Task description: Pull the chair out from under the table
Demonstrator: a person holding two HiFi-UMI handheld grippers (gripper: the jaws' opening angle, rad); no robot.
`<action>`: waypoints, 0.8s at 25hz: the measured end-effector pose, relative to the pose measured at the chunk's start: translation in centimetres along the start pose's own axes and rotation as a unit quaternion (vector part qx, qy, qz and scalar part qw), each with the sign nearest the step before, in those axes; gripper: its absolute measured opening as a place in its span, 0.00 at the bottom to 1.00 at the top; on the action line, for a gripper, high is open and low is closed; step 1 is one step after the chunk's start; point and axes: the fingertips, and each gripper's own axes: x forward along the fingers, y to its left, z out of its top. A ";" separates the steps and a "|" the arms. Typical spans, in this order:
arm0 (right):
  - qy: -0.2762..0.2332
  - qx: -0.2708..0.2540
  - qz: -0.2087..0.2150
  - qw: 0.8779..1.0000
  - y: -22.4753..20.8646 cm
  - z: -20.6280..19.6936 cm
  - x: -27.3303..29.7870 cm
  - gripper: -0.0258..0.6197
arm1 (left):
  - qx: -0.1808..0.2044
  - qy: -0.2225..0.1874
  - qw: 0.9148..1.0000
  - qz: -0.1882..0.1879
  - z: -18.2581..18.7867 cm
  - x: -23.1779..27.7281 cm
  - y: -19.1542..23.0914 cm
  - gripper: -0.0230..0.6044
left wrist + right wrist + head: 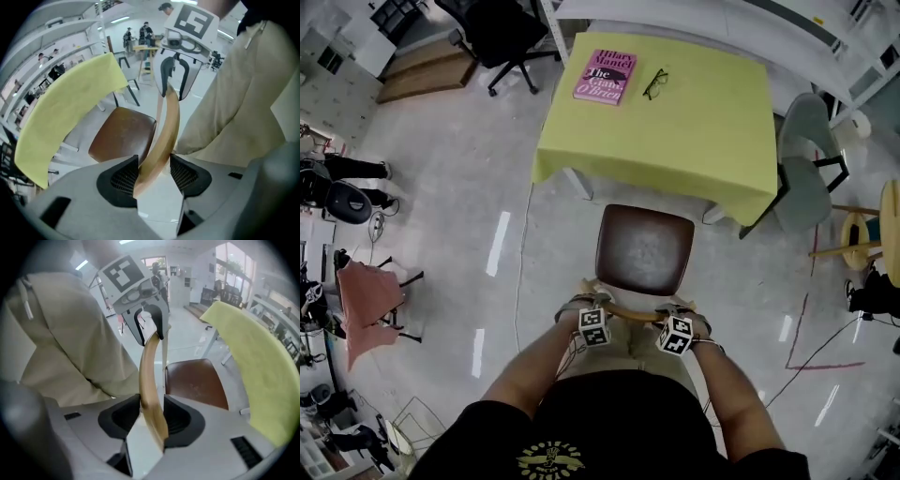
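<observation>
Chair (644, 248) sits just beside table (675, 141). Left gripper (154, 161) and right gripper (152, 401) straddle backrest (168, 122), jaws spread, not clamping.

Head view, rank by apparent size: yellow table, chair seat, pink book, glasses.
1. yellow table
2. chair seat
3. pink book
4. glasses
The seat is nearer the camera than the book and glasses, which may enlarge it, but the gaps are clear.

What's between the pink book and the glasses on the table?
Nothing. In the head view there is only bare yellow tablecloth between the pink book and the glasses.
</observation>
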 end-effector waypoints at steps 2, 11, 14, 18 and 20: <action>-0.036 0.034 -0.021 0.999 -0.3 0.8 -1.3 0.26 | -0.037 -0.018 0.999 0.006 0.0 -0.9 0.2 0.36; -0.216 0.262 -0.135 0.931 -4.8 3.4 -9.5 0.07 | -0.205 -0.160 0.961 0.097 3.2 -8.3 4.5 0.07; -0.255 0.301 -0.161 0.905 -5.8 3.7 -12.5 0.06 | -0.246 -0.212 0.938 0.123 4.4 -11.3 5.9 0.05; -0.284 0.297 -0.187 0.892 -6.8 4.5 -15.9 0.06 | -0.275 -0.271 0.909 0.158 6.5 -15.3 7.9 0.05; -0.298 0.287 -0.203 0.887 -7.5 4.9 -17.8 0.06 | -0.279 -0.296 0.897 0.175 7.7 -17.4 8.9 0.05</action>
